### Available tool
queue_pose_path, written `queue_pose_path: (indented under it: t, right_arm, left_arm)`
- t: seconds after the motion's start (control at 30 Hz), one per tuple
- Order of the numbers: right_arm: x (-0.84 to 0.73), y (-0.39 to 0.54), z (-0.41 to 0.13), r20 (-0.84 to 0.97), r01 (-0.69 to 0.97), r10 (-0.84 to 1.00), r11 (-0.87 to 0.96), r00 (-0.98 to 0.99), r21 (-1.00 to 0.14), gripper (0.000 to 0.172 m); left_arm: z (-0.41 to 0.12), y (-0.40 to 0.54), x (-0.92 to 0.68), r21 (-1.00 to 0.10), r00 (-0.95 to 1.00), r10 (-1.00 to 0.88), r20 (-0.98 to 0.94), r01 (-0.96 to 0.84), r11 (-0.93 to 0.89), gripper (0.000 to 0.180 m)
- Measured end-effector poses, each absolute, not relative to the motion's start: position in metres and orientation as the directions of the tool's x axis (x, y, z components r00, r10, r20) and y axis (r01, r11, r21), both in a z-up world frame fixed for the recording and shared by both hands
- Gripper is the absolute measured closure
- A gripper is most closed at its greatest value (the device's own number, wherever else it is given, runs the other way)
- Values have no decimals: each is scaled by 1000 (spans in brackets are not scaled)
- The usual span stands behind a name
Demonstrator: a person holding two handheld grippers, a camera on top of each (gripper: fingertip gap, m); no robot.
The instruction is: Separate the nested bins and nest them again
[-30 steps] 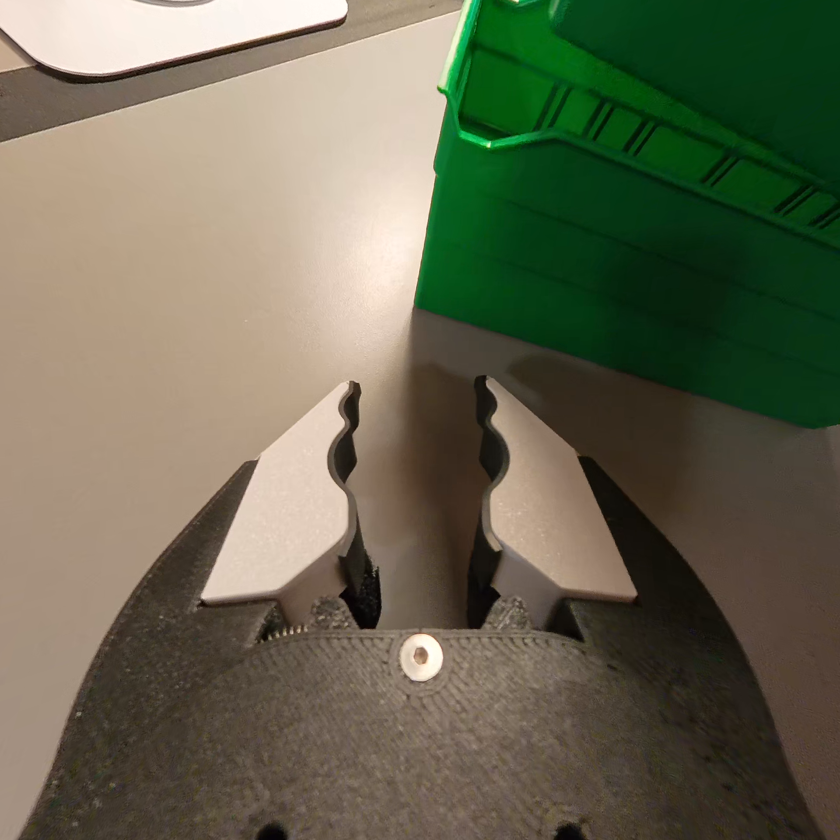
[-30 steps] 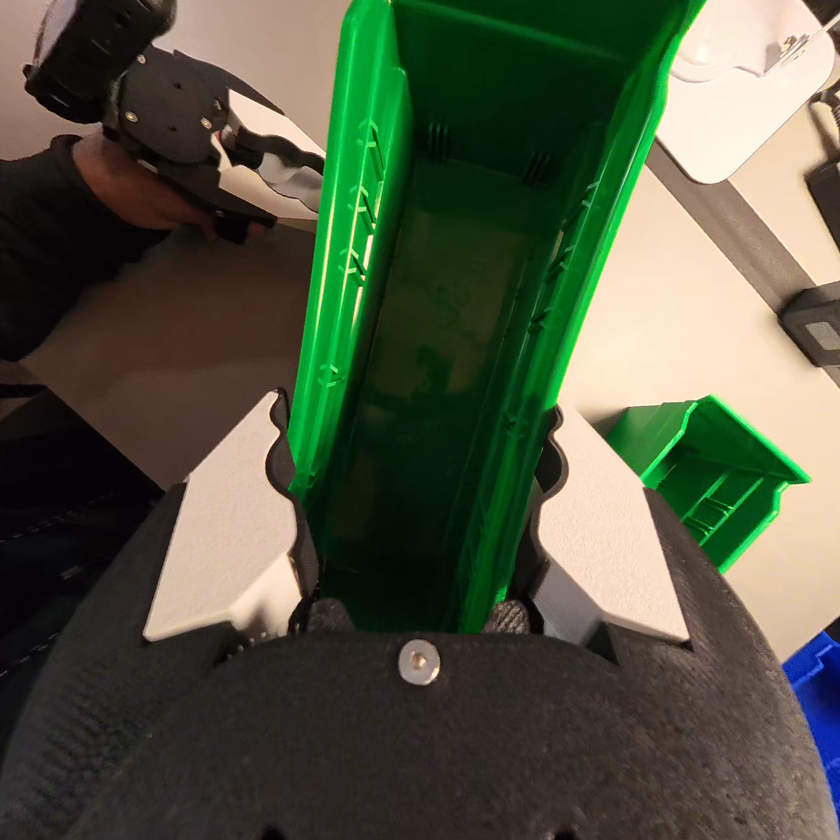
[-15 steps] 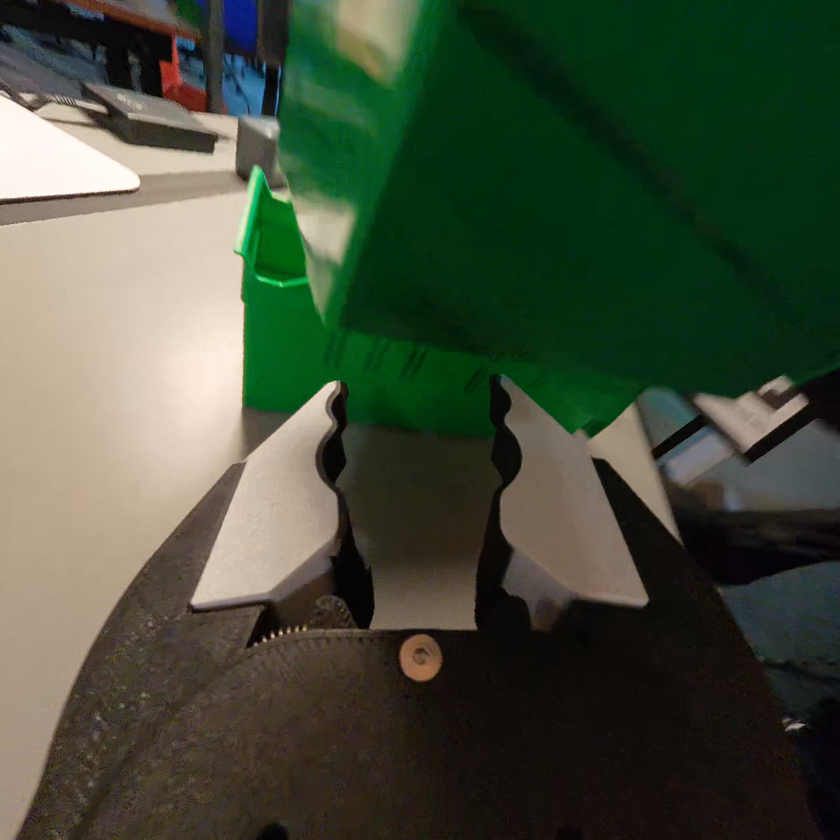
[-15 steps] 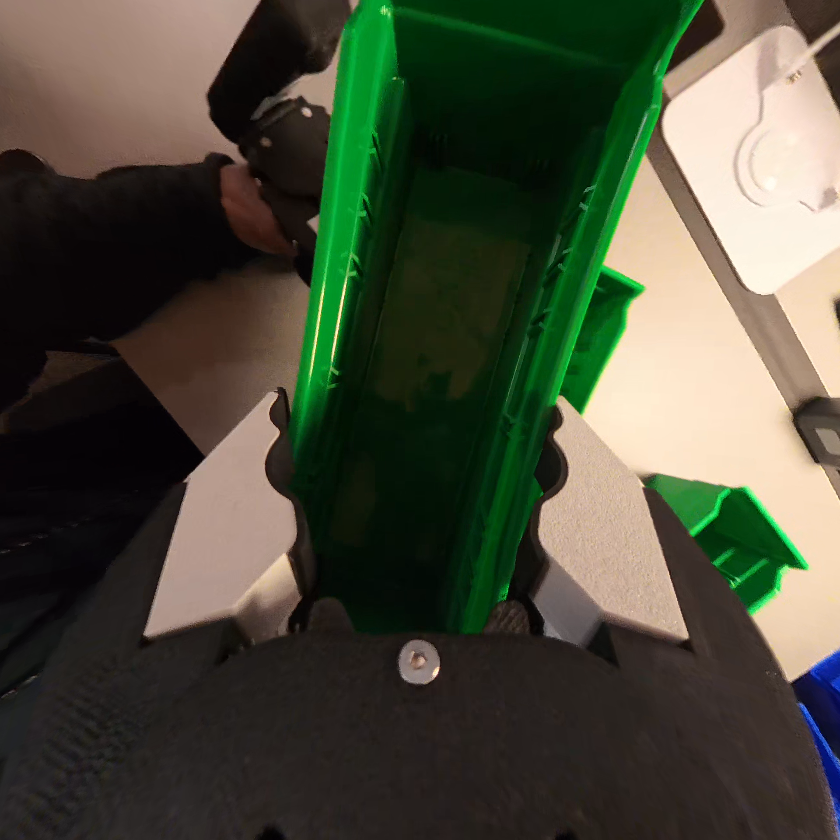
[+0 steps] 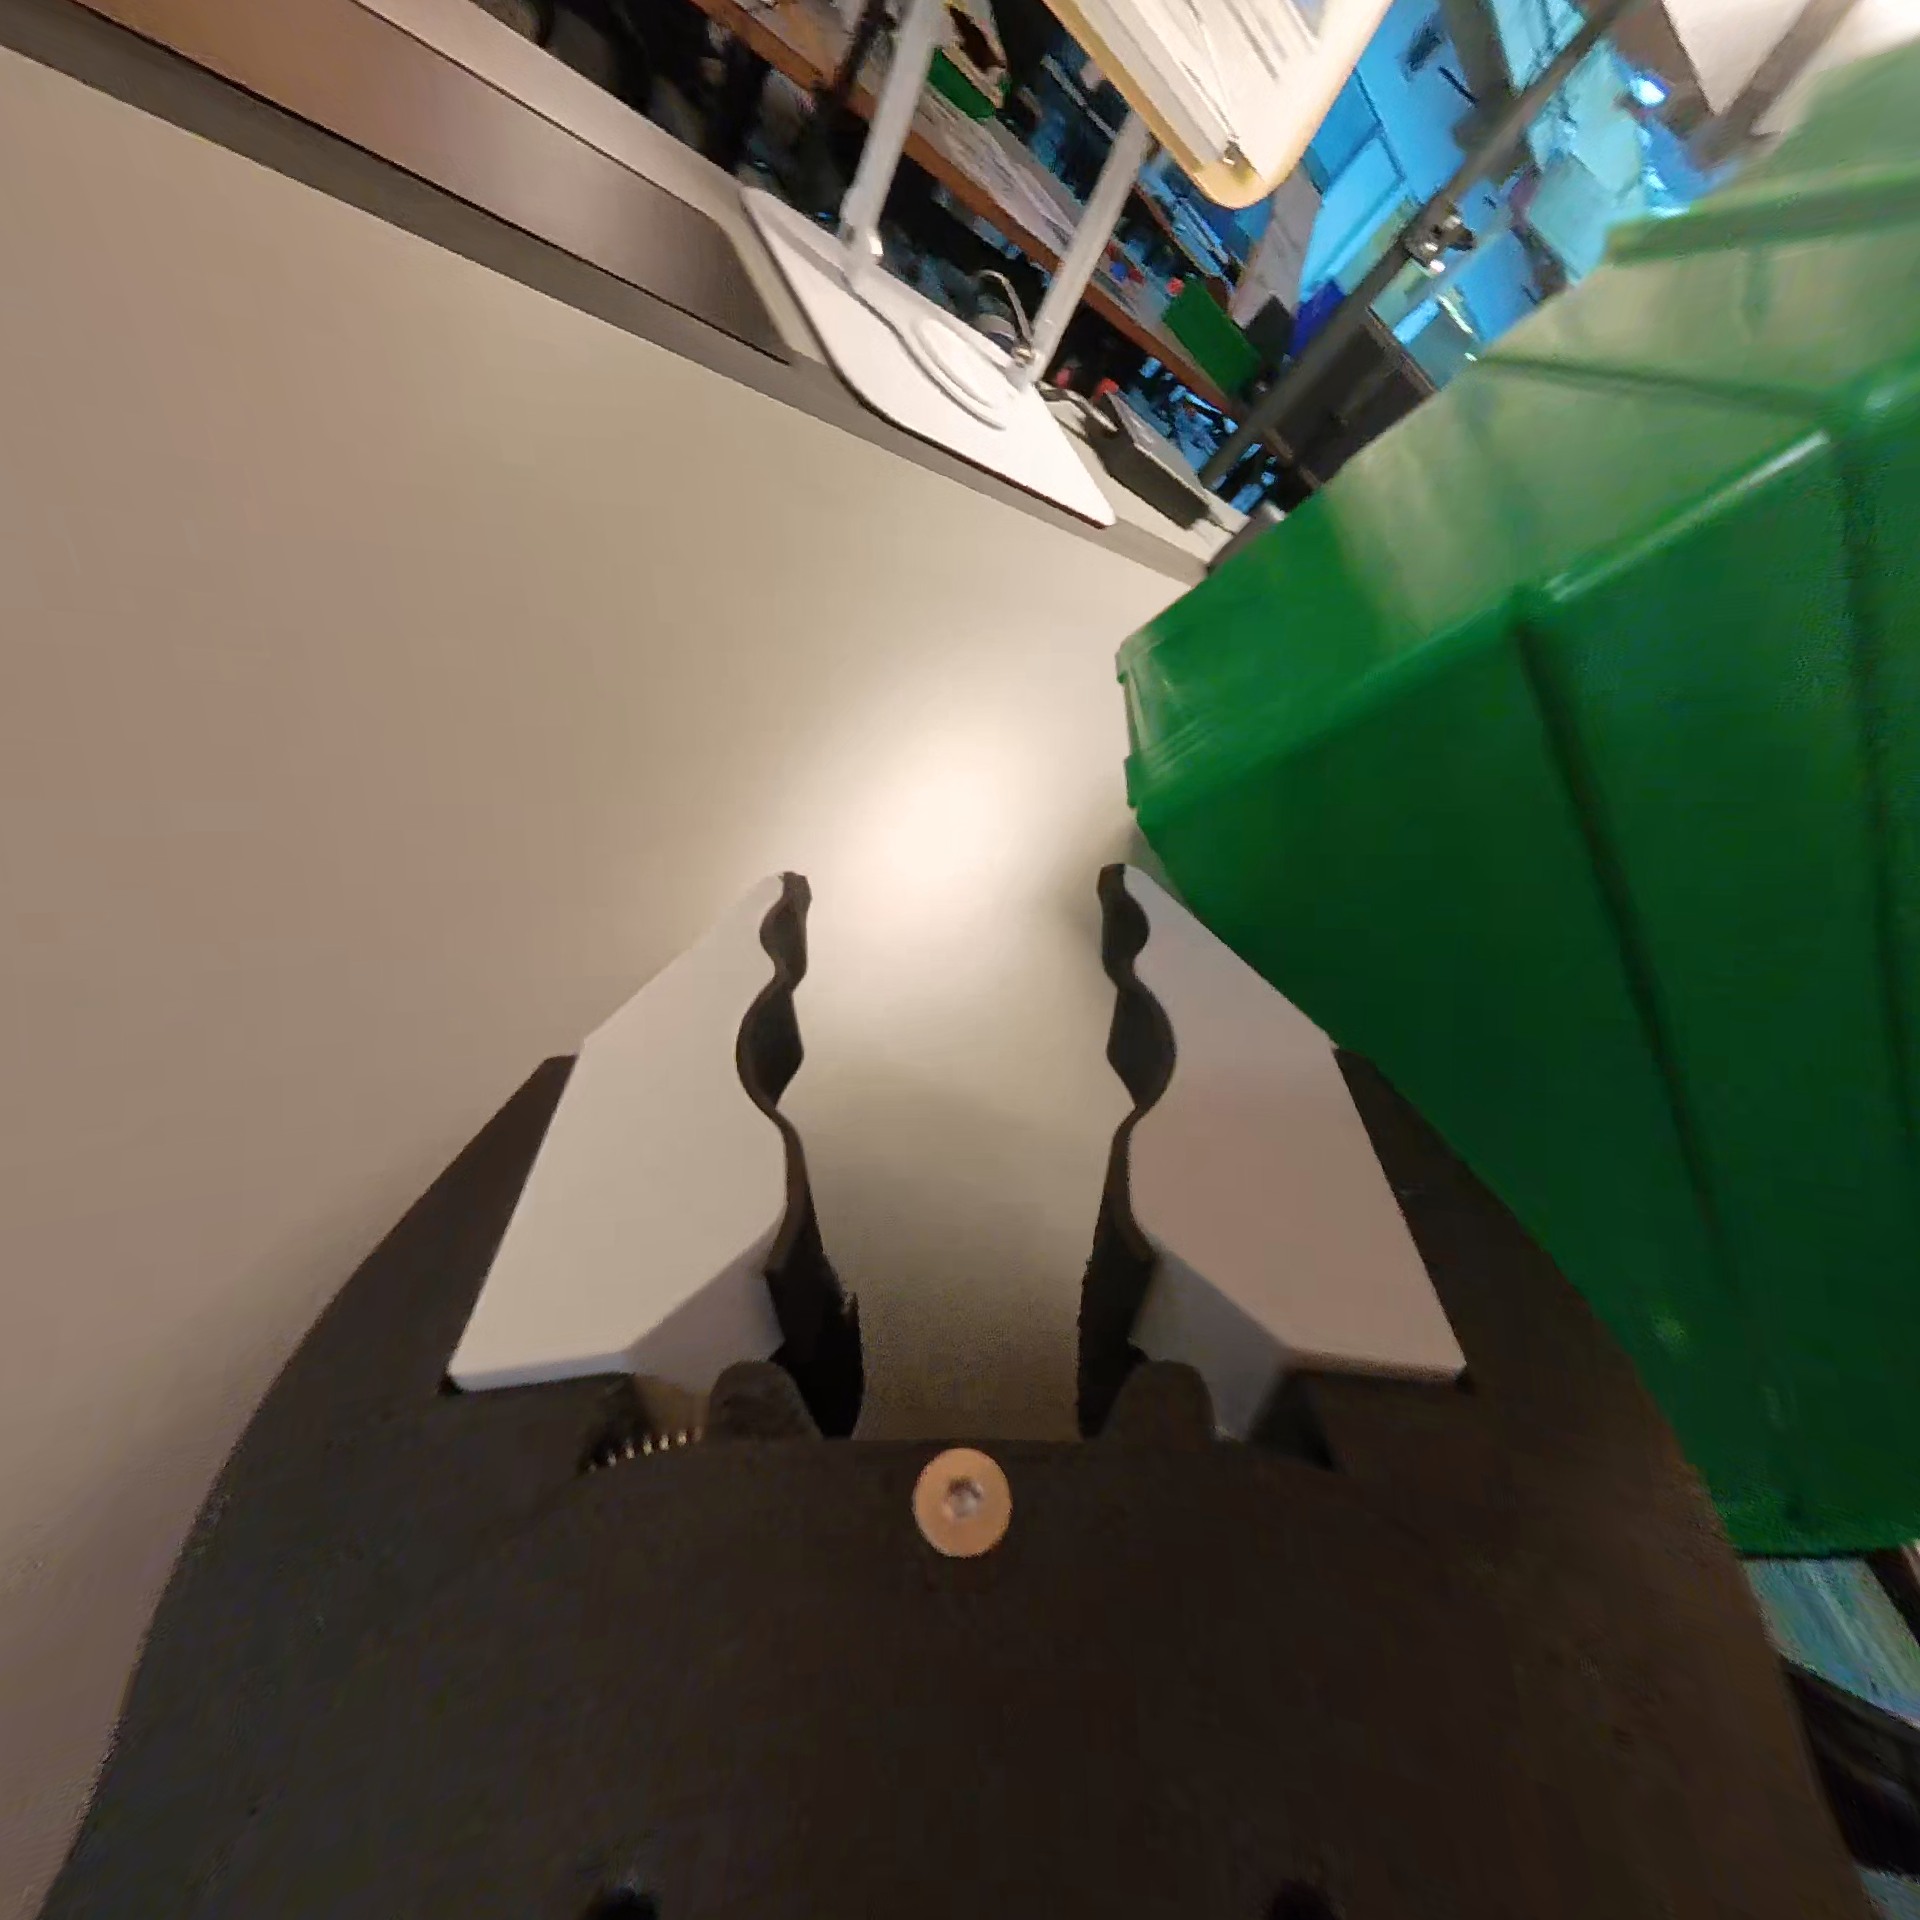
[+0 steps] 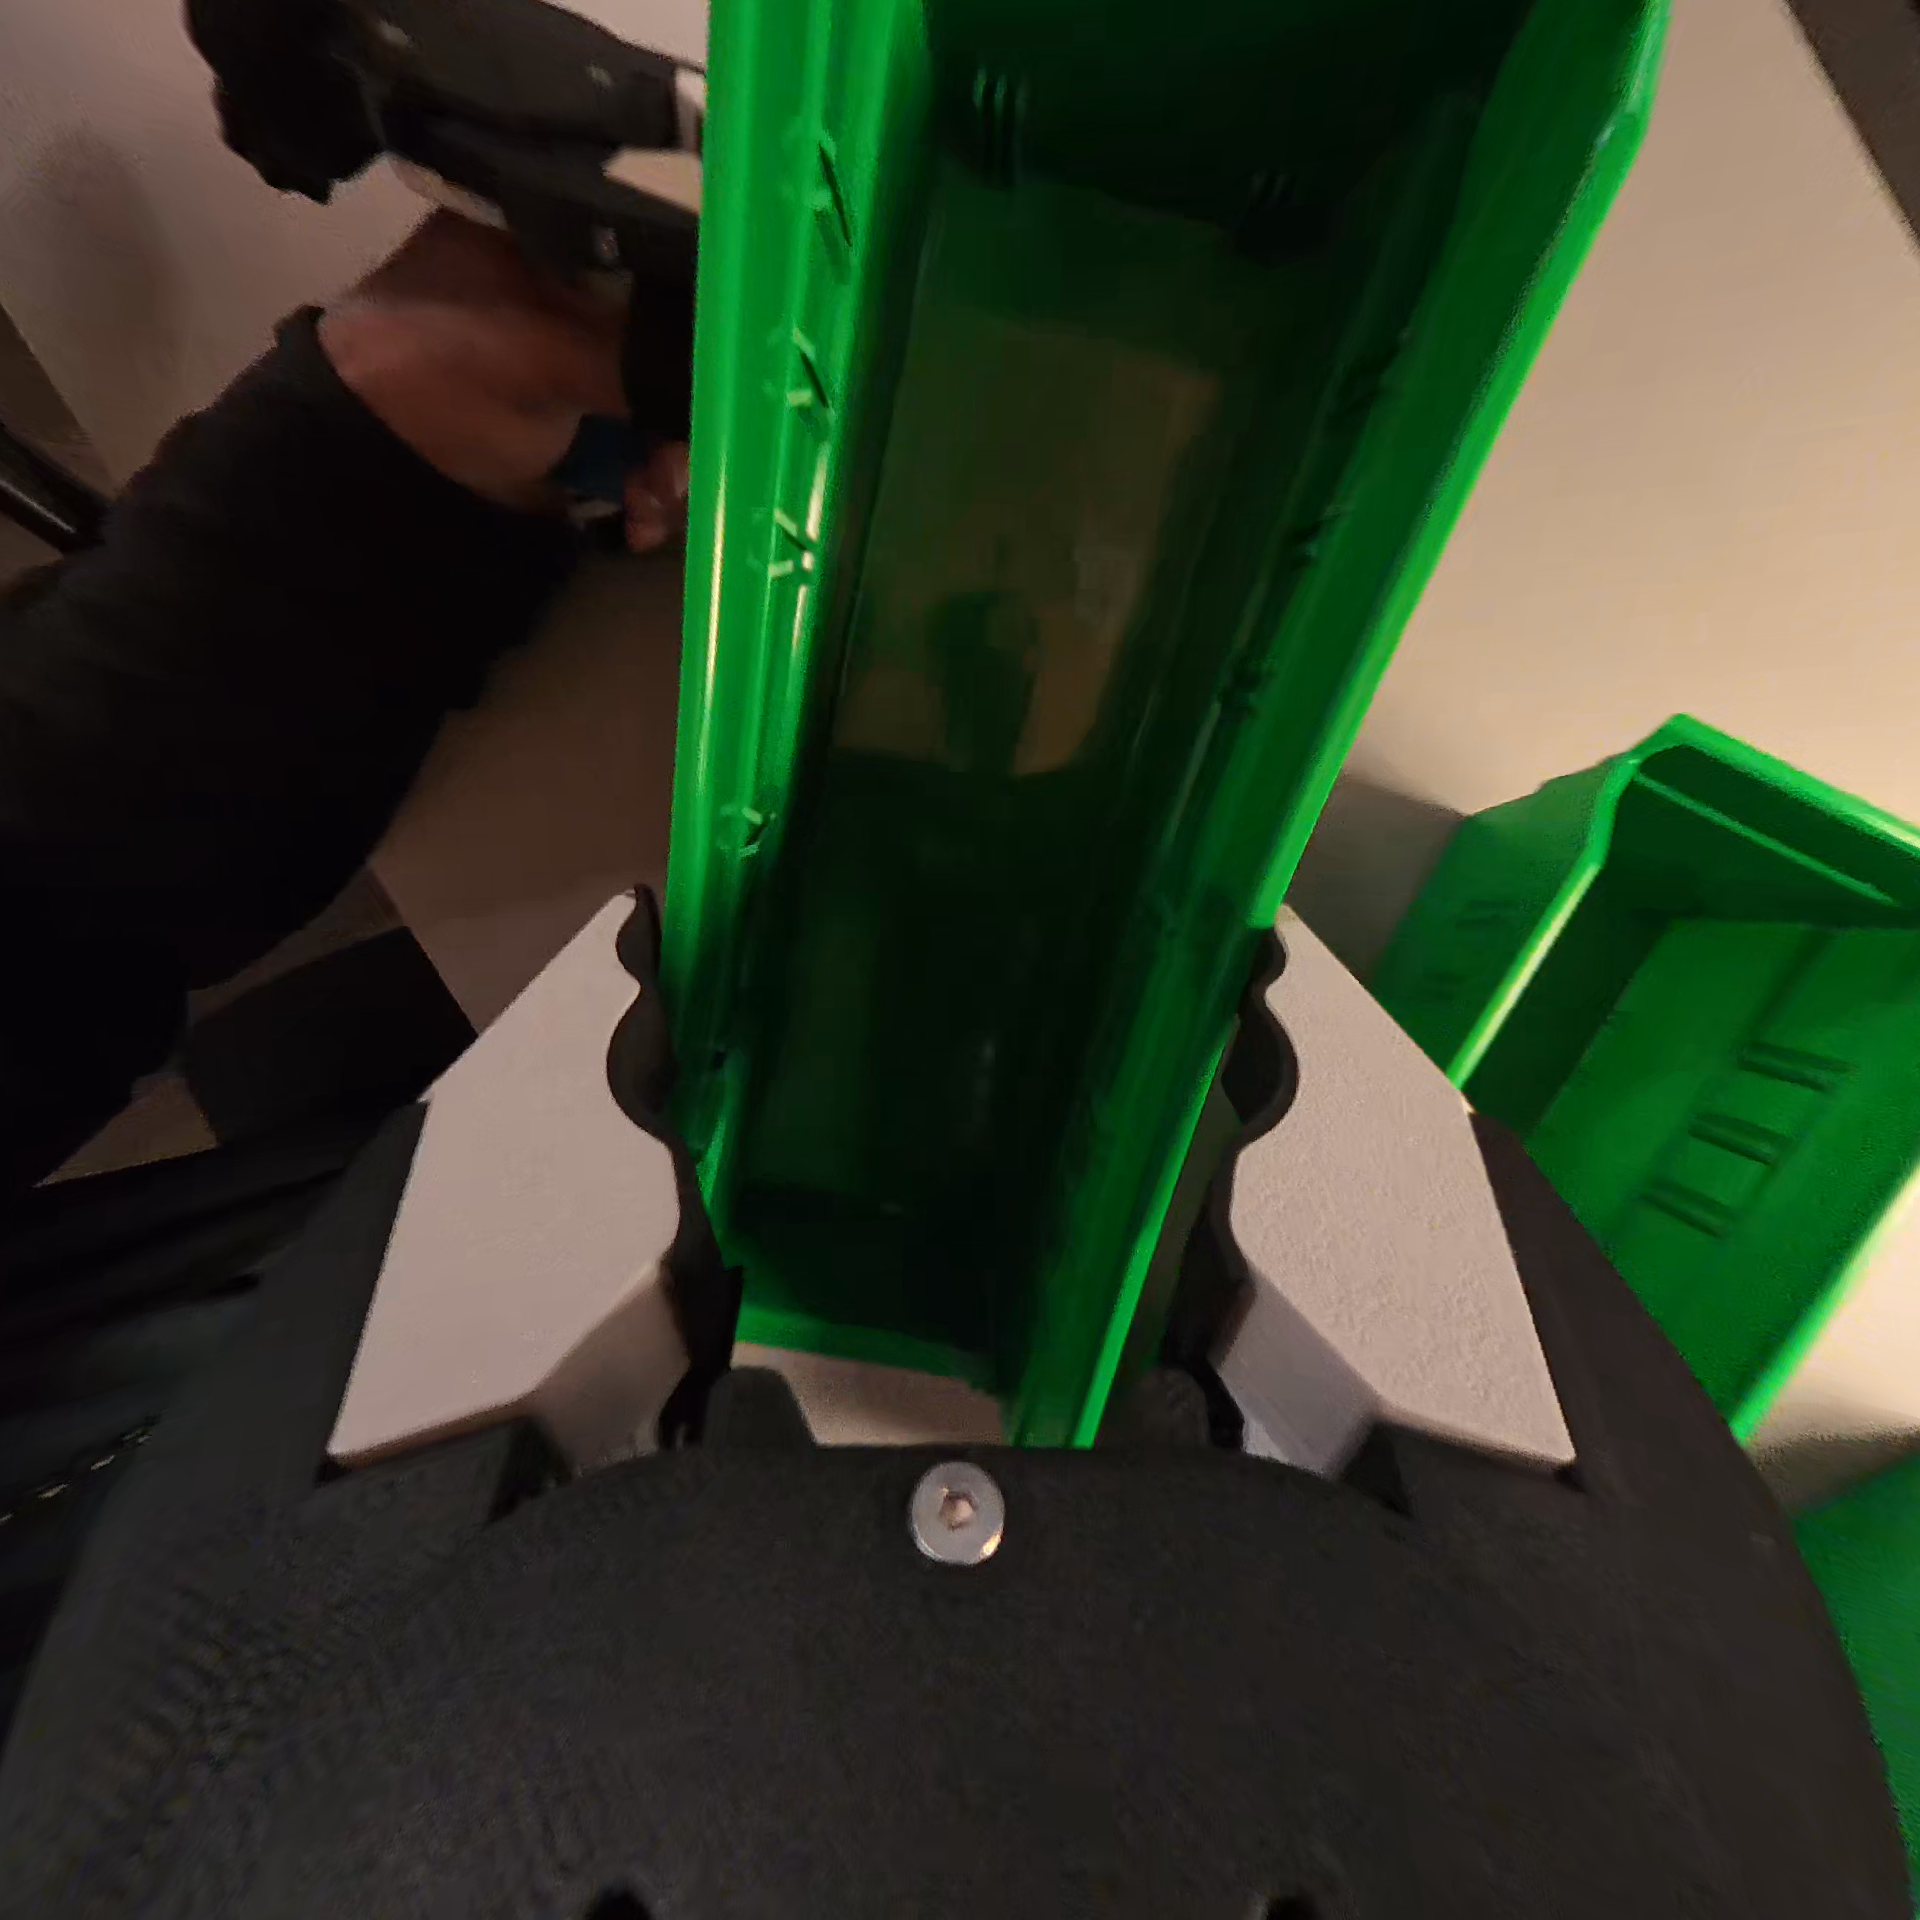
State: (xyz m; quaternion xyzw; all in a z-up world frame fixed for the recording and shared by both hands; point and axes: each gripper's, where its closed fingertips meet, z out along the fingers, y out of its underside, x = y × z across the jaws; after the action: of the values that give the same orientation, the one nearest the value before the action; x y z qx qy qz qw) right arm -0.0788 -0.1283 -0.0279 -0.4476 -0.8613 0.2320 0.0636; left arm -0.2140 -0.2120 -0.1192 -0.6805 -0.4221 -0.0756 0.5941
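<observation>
Green bins (image 6: pixel 1091 623): two. Claws (image 5: pixel 945 883): two.

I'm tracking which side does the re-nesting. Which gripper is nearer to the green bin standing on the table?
Probably right. The right gripper, clamping a lifted green bin, hangs just beside the standing bin. The left gripper is beyond the lifted bin, farther away.

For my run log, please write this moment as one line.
right gripper: shut on green bin, lifted | left gripper: open, empty, over table | second bin: on table
</observation>
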Motion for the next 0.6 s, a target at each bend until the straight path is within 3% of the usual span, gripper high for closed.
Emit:
queue_pose_path:
  t: [0.2, 0.3, 0.4, 0.6]
  right_arm:
    - [-83, -128, -52, -107, 767, 826, 455, -553, -453, 61]
    - [-87, -123, -63, -80, 772, 842, 445, -533, -454, 56]
    - [-83, -129, -80, -120, 773, 831, 439, -543, -459, 49]
    - [-66, -138, -21, -311, 668, 739, 244, -598, -703, 50]
  left_arm:
    - [-135, -220, -221, -731, 600, 560, 571, 682, 14, 137]
    - [-132, -227, -227, -739, 585, 576, 570, 671, 50, 128]
    - [-125, -243, -241, -819, 593, 666, 452, 572, 47, 120]
    - [-128, -226, -230, -841, 673, 628, 392, 538, -51, 112]
